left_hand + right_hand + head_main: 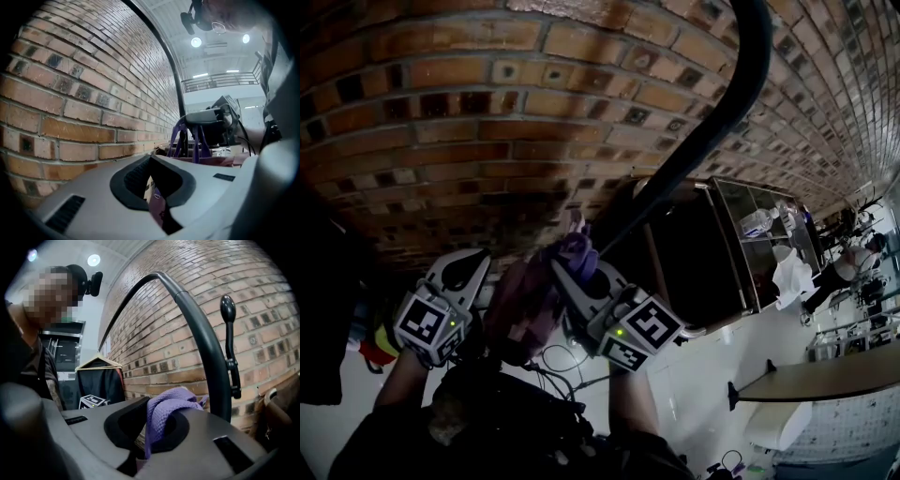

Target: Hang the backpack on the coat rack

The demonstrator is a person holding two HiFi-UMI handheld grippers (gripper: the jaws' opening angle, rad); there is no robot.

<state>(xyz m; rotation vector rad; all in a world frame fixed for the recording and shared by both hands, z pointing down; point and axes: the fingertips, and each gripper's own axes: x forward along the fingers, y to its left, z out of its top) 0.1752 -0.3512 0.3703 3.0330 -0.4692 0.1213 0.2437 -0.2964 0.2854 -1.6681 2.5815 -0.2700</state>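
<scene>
The coat rack's black curved pole [712, 122] rises in front of the brick wall [469, 122]. In the right gripper view the pole [206, 348] stands just beyond the jaws, with a knobbed black hook [229, 343] beside it. My right gripper [574, 267] is shut on the backpack's purple webbing loop [166, 411], held close to the pole. The maroon backpack [520, 309] hangs between both grippers. My left gripper [469, 272] is shut on a fold of its purple fabric [158, 204]. In the left gripper view, the purple straps [187, 138] and the right gripper [206, 121] show ahead.
A black garment on a wooden hanger [98, 378] hangs by the wall to the left. A glass-sided metal cabinet [755, 244] stands at the right by the pole's foot. A tabletop [825, 375] lies at lower right and a person [839, 272] stands far right.
</scene>
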